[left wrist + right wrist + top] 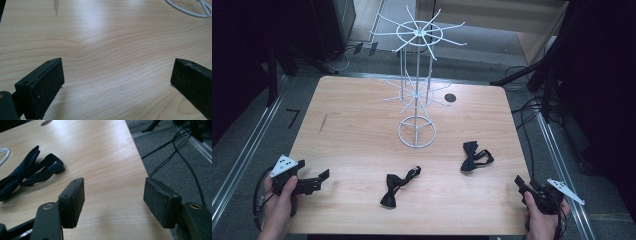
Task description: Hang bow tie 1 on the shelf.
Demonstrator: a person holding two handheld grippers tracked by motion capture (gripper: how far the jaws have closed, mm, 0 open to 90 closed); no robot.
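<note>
Two black bow ties lie on the wooden table: one bow tie near the front centre, the other bow tie toward the right. A white wire rack with spoked hook rings stands upright behind them. My left gripper rests low at the front left, open over bare wood. At the front right edge my right gripper stands open, nothing between its pads, with the right bow tie off to its left.
A round hole sits in the table top at the back right. A dark streak marks the wood at the left. Cables trail on the grey floor past the table's right edge. Metal rails run along both sides.
</note>
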